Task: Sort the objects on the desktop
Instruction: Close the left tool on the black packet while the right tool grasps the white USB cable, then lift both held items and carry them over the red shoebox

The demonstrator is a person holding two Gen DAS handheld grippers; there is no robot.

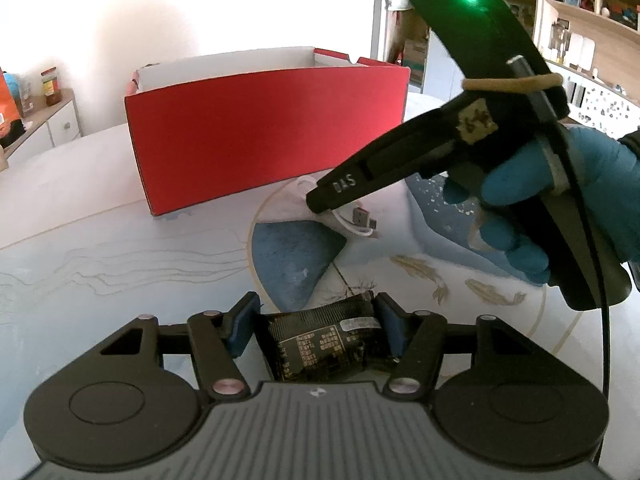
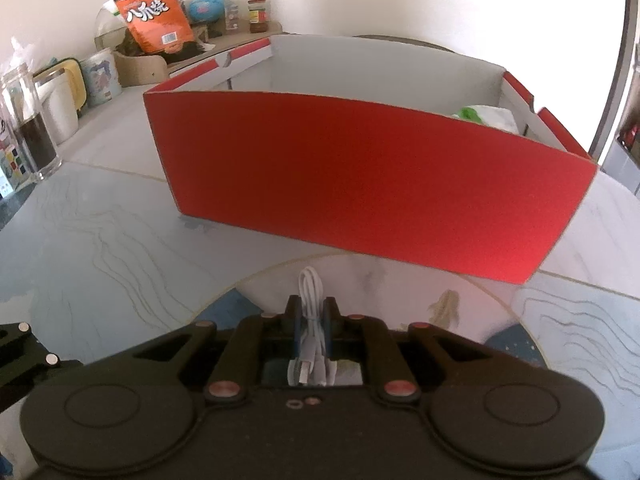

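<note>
My left gripper [image 1: 316,310] is shut on a black packet with white print [image 1: 324,340], its blue pads [image 1: 242,326] pressing both sides just above the patterned tabletop [image 1: 120,264]. My right gripper [image 2: 313,307] is shut on a coiled white USB cable [image 2: 310,292], whose loop pokes out ahead of the pads. In the left wrist view that right gripper [image 1: 320,205] reaches in from the right, held by a blue-gloved hand [image 1: 560,200], with the white cable [image 1: 360,224] and its plug hanging under the tip. An open red box [image 1: 264,136] [image 2: 368,184] stands close behind both grippers.
Inside the box's right end lies a white and green item [image 2: 488,116]. An orange snack bag [image 2: 154,12], jars and a glass container [image 2: 28,128] crowd the back left. Shelves [image 1: 592,12] line the far right wall. A black cord [image 1: 600,280] hangs from the right gripper.
</note>
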